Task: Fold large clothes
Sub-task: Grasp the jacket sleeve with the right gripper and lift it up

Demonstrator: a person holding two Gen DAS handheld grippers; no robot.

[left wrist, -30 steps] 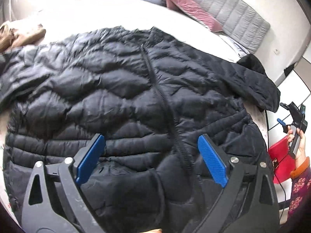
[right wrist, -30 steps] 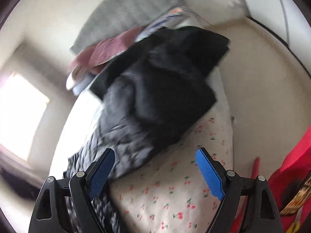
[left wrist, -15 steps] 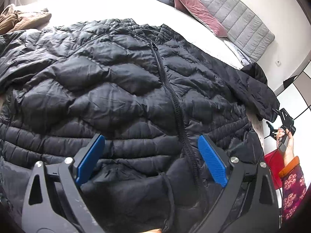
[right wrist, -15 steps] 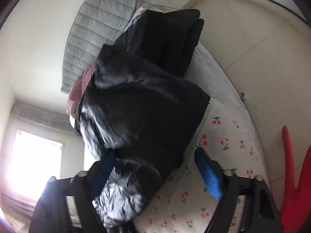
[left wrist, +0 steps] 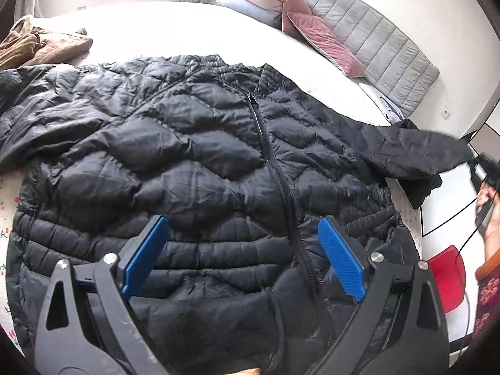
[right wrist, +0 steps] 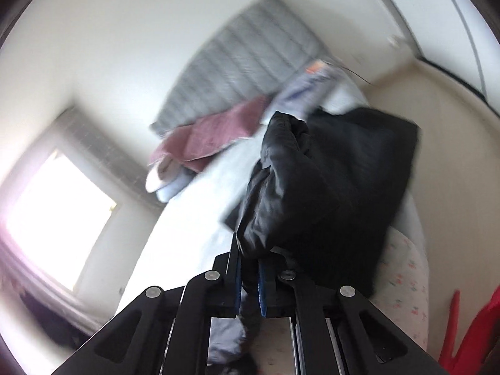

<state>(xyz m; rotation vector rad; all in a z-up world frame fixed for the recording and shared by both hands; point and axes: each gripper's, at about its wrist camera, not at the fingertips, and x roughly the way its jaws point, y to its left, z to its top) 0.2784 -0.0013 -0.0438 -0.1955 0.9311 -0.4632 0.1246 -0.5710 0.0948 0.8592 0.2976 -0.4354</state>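
Note:
A black quilted puffer jacket (left wrist: 193, 168) lies spread front-up on the bed, zipper (left wrist: 275, 168) closed down its middle. My left gripper (left wrist: 243, 256) is open and empty, hovering over the jacket's lower front near the hem. The jacket's right sleeve (left wrist: 415, 153) stretches out to the right off the bed edge. My right gripper (right wrist: 248, 278) is shut on that sleeve's end (right wrist: 315, 193), which bunches up in front of the camera. In the left wrist view the right gripper (left wrist: 482, 168) shows at the far right, held by a hand.
A brown garment (left wrist: 40, 43) lies at the bed's far left. Pink and pale pillows (left wrist: 300, 22) lean on a grey padded headboard (left wrist: 375, 40). A red object (left wrist: 447, 278) stands on the floor right of the bed. A bright window (right wrist: 59, 215) is at left.
My right gripper has closed on the sleeve end and lifted it; it was open a second ago. The left gripper drew back, so more of the jacket shows.

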